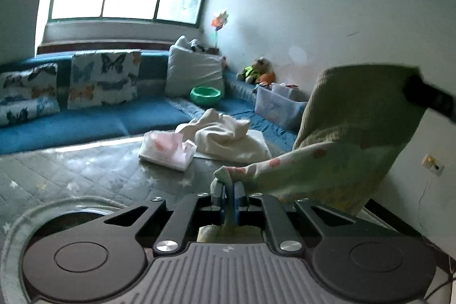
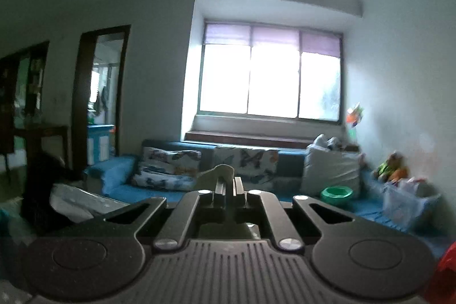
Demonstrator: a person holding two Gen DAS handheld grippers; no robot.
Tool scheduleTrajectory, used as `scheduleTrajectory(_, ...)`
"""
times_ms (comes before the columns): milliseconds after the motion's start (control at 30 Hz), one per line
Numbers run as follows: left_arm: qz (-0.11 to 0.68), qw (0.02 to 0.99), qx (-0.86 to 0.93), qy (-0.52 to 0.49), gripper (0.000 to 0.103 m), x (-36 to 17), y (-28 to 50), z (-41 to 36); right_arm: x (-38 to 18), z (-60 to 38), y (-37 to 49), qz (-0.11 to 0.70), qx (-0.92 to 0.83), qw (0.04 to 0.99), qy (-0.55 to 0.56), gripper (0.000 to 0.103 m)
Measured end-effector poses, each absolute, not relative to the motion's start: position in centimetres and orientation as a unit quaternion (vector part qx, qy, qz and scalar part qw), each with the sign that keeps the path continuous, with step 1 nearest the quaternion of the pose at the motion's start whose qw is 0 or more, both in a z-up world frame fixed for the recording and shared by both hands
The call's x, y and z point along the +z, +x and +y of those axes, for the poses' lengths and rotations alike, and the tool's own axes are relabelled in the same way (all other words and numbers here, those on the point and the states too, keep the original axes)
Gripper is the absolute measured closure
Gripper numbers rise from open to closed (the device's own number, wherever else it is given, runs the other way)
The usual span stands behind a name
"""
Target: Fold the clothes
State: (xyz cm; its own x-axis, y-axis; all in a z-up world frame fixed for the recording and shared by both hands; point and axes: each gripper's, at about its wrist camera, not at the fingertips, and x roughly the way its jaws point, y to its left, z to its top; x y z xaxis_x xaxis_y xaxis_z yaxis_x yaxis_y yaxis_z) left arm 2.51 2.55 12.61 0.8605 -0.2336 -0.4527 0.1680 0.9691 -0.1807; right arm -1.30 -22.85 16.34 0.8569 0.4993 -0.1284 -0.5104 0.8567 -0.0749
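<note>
Left gripper: we see its jaws pressed together on one edge of the pale green garment, cloth running back between the fingers
Right gripper: we see its jaws pinched on another part of the same garment, a small fold of cloth poking out above the tips; in the left wrist view it shows as a dark blurred shape at the garment's upper corner
Garment: held up off the quilted mat, stretched between the two grippers, ribbed at the top and printed with small orange marks lower down
Other clothes: a cream heap and a white-and-pink piece lie on the mat, touching each other
Behind: blue sofa with butterfly cushions, a green bowl, a clear plastic box and soft toys near the wall
Window: bright, blind partly lowered
</note>
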Motion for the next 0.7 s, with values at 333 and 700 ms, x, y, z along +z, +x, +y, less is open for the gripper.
scheduleTrajectory(333,0.276,0.954,-0.093,-0.075,0.097,10.5,1.6,3.6,7.4,-21.2,-4.4,0.218,0.318,0.916,-0.111,0.099)
scheduleTrajectory(700,0.338,0.934,-0.089,-0.075,0.085,5.6,1.6,4.1,2.6,-18.6,-7.4,0.306,0.373,0.857,-0.182,0.1)
